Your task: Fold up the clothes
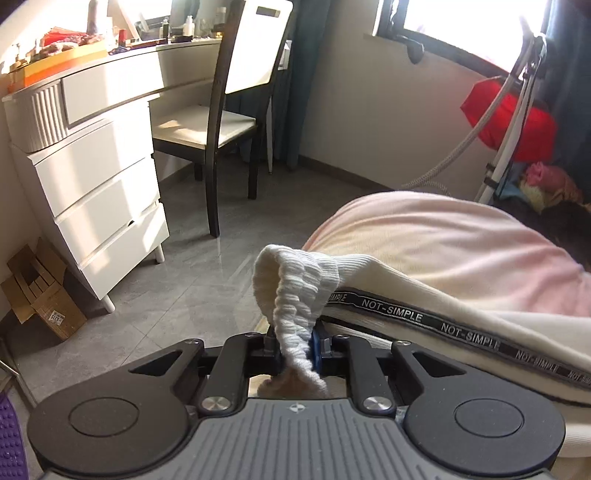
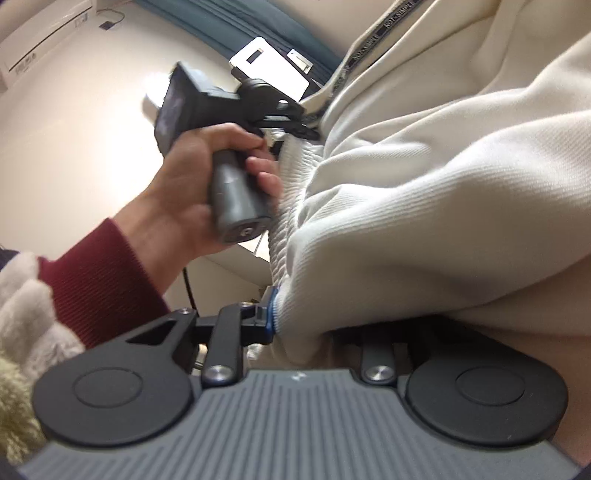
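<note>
Risk: ribbed waistband (image 1: pixel 295 295) slipping from left gripper (image 1: pixel 295 352) fingers pinching it; right gripper (image 2: pixel 291 328) pinches same cream trousers (image 2: pixel 424 184), far finger hidden.

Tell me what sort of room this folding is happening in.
Most likely a bedroom at home: a white dresser with a cluttered top, a chair tucked beside it, and a bed with a pink cover under a curtained window.

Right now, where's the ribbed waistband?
Left wrist view, bottom centre: the ribbed waistband is pinched in the left gripper, just left of the NOT-SIMPLE tape, with the pink bedding behind.
</note>
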Tool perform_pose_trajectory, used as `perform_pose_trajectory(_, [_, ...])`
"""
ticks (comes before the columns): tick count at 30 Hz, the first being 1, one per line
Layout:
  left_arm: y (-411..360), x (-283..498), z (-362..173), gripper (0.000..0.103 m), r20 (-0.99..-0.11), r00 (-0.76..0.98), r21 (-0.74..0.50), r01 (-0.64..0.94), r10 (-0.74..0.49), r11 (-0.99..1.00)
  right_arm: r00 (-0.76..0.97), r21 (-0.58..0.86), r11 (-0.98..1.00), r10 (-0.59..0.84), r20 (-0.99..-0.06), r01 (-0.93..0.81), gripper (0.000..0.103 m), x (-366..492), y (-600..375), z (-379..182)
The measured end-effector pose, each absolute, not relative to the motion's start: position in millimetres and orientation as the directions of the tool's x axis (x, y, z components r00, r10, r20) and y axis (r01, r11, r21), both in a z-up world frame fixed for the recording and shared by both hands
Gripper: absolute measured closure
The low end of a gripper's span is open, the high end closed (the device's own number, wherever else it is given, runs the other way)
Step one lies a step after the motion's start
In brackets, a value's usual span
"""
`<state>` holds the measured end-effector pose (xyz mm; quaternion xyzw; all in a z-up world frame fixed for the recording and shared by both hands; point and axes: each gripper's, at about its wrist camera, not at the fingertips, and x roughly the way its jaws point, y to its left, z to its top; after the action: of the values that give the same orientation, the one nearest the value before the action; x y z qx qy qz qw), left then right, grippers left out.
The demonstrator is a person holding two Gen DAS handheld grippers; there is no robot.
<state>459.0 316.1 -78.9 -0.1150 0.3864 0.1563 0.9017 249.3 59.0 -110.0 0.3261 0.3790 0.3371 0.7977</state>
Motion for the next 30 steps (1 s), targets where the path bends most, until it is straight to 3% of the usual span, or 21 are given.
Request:
perform_pose_trajectory(4, [309,451,-76,0.085,-0.718,0.666,-0.072,-0.361,0.203,0.93,0.441,0.752,0.58,0.79,-0.426,-0.313,0.063,252,60,-100])
perform_pose_trajectory(5, [308,443,-70,0.076,-0.704,0.679,-0.072,-0.358,0.207,0.931,0.433,0.752,0.58,0.792,-0.431,-0.313,0.054,251,58,-97])
perform_pose_trajectory(6, [305,434,-62,0.058,-0.688,0.694,-0.068,-0.351,0.21,0.934,0.426,0.754,0.578,0.794,-0.433,-0.311,0.041,250,57,-93])
perform_pose_trajectory(9, [295,407,-39,0.041,-0.641,0.736,-0.059,-0.328,0.216,0.943,0.463,0.709,0.615,0.769,-0.442,-0.346,0.014,230,53,-75])
perform_pose_trajectory(10, [291,396,-31,0.039,-0.63,0.748,-0.064,-0.316,0.207,0.946,0.479,0.688,0.632,0.756,-0.446,-0.358,0.014,221,50,-68])
perform_pose_trajectory(12, [278,369,-13,0.025,-0.601,0.774,-0.074,-0.301,0.199,0.951,0.503,0.651,0.658,0.737,-0.452,-0.378,0.015,203,42,-54])
perform_pose_trajectory(14, [266,342,6,0.02,-0.57,0.799,-0.08,-0.284,0.19,0.955,0.536,0.609,0.686,0.713,-0.453,-0.398,0.015,184,31,-38])
perform_pose_trajectory(21, [184,215,71,0.015,-0.467,0.874,0.04,-0.127,0.131,0.991,0.721,0.377,0.815,0.571,-0.393,-0.44,0.015,98,-34,32])
perform_pose_trajectory(27, [120,107,102,0.015,-0.399,0.917,-0.019,0.001,-0.009,1.0,0.864,0.146,0.919,0.395,-0.313,-0.367,0.015,48,-99,70])
perform_pose_trajectory(30, [87,63,109,0.015,-0.345,0.937,-0.039,0.038,-0.049,0.999,0.891,0.138,0.941,0.338,-0.302,-0.31,0.016,41,-140,67])
